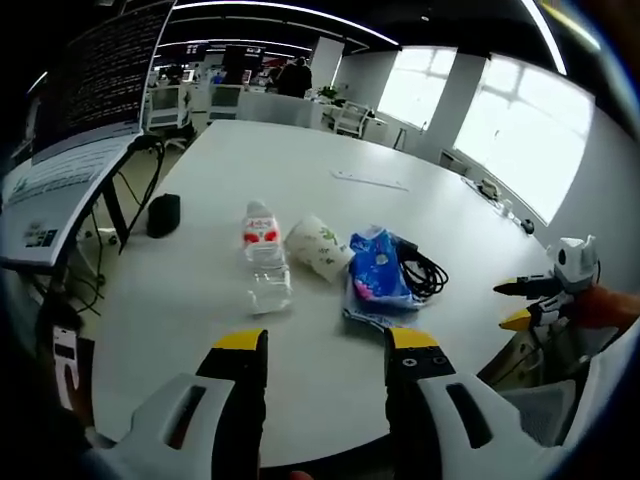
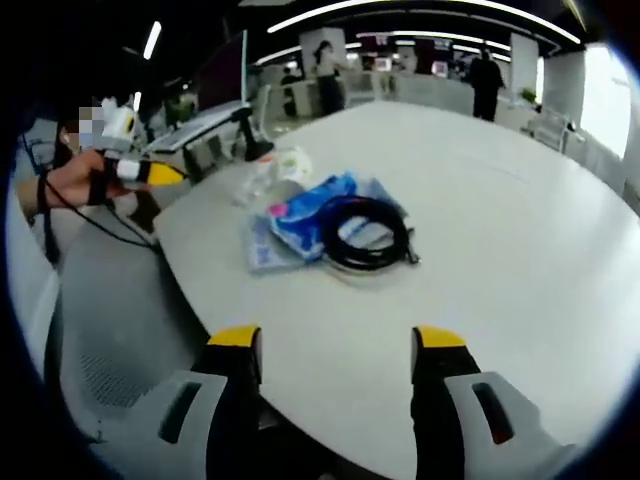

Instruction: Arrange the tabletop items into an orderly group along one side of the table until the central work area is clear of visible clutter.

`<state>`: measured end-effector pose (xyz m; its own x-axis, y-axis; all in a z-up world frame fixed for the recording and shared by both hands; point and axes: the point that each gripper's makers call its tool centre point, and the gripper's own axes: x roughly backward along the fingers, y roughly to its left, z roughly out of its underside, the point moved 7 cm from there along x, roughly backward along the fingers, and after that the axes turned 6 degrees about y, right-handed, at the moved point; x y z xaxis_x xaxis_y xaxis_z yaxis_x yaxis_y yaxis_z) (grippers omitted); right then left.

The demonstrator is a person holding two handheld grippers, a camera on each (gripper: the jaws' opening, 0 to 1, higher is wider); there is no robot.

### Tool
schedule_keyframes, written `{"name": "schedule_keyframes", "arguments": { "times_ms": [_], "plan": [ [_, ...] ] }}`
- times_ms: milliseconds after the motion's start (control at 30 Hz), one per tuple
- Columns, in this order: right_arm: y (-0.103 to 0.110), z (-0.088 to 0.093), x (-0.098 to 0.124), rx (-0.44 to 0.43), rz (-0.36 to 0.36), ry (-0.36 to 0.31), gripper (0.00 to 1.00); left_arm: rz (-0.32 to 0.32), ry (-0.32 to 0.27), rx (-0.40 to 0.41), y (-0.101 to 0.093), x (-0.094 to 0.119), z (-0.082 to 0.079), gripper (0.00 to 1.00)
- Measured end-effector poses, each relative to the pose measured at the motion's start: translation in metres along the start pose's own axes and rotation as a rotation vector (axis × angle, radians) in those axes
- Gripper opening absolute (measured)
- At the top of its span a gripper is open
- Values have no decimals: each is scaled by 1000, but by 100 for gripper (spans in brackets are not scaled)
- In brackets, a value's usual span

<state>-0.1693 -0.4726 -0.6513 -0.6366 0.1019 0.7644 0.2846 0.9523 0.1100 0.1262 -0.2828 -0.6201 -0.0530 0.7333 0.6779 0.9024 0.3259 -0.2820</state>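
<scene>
On the white table a clear water bottle with a red label lies on its side. Beside it lie a tipped paper cup, a blue packet and a coiled black cable. My left gripper is open at the near table edge, short of these items. My right gripper, in a hand, hovers off the table's right edge. In the right gripper view the right gripper is open, with the cable resting on the packet, and the bottle and cup behind. The left gripper is held at the left.
A small black object sits near the table's left edge, by a screen on a stand. A thin white strip lies far back on the table. A grey chair stands beside the table edge. People stand far back in the office.
</scene>
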Motion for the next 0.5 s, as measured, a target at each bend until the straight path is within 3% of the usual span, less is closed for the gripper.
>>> {"name": "schedule_keyframes", "arguments": {
  "times_ms": [500],
  "plan": [
    [7,1,-6,67,-8,59,62,-31,-2,58,9,-23,-24,43]
  ]
}}
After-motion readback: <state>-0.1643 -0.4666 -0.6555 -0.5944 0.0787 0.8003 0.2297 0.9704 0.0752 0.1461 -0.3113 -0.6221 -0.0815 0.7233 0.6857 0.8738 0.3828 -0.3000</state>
